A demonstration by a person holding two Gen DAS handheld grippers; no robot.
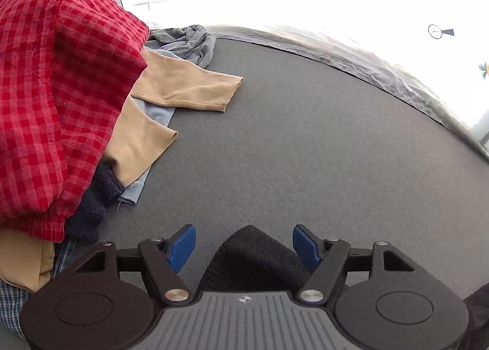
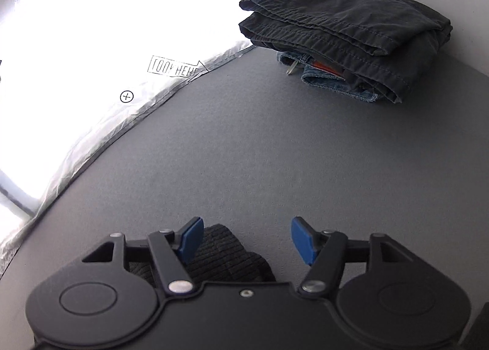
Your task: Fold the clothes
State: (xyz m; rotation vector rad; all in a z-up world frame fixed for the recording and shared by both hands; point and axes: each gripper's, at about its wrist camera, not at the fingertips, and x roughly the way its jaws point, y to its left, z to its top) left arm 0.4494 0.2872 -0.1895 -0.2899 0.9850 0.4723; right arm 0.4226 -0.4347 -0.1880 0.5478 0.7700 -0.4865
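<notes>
Black ribbed knit lying loose between the spread blue pads of the left hand-held gripper, unclamped; same knit under the wide-standing right hand-held gripper, against its left pad. Judged: garment just laid on the grey desk, corners awaiting a fresh pinch for the first fold. Farther left, unfolded heap with red gingham on top; farther right, folded dark trousers stacked over denim.
</notes>
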